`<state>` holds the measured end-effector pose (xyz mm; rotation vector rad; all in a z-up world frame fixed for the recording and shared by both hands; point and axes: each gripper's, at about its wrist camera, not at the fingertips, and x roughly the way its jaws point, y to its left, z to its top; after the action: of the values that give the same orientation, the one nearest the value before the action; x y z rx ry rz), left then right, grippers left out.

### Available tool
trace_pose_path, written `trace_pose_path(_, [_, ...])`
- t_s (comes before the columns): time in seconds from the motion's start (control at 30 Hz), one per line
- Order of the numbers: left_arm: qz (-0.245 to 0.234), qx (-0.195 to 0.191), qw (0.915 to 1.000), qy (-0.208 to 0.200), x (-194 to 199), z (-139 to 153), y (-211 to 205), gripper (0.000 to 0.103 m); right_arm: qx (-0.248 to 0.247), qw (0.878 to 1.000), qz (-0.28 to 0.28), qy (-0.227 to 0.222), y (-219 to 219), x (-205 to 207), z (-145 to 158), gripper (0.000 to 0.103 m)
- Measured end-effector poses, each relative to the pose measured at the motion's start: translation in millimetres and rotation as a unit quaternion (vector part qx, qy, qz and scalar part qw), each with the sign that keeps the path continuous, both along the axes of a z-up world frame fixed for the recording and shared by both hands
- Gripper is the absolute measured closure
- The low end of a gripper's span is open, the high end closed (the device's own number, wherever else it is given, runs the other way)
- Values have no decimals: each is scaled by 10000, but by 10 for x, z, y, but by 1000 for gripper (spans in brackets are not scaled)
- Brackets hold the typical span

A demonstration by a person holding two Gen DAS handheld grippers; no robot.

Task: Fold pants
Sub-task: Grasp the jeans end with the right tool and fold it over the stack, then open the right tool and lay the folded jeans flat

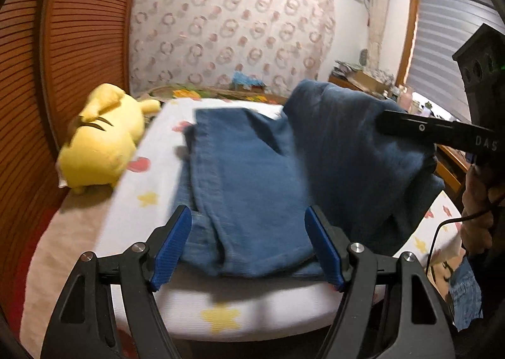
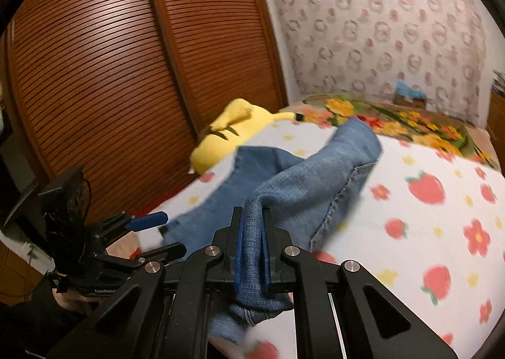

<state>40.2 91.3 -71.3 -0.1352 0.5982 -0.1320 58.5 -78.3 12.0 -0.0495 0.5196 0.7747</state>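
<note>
Blue denim pants (image 1: 252, 176) lie on a bed with a white fruit-and-flower print blanket (image 1: 217, 321). My left gripper (image 1: 249, 232) is open, its blue pads on either side of the near edge of the pants, just above them. My right gripper (image 2: 252, 251) is shut on a bunch of the denim (image 2: 303, 182) and holds that part lifted off the bed. In the left wrist view the right gripper (image 1: 442, 135) comes in from the right with dark denim draped over it. In the right wrist view the left gripper (image 2: 157, 232) is at the left, open.
A yellow plush toy (image 1: 104, 138) lies at the bed's left edge beside the brown louvered wardrobe doors (image 2: 94, 59). A floral blanket (image 2: 410, 125) covers the far end of the bed. A patterned wall stands behind; a cluttered desk (image 1: 363, 75) and window are at the right.
</note>
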Motion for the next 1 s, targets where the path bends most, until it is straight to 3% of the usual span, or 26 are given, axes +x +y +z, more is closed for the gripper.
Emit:
trace_pose_path(0.4, [628,-39,9979,-123,-131,91,633,28,-297,9968,737,54,728,147,-136,94])
trace_pose_path(0.7, [778,-114,9969,-99,-148,89,733,28,-522,9906,1021,740,1070,384,-637,94])
trace_pose_path(0.77, [778,-112,9968,-113,-152,99,739,28,-436,9905,986,851,1050,479,-624,88])
trace_pose_path(0.9, [741,-106,9971,-144,-139,135,722,28,-357,9930,864,721,910,489,-425,62])
trace_pose_path(1.0, [669,-93,9976,-164,-121,166,668,28,-478,9968,548,335,803,472,-250,60])
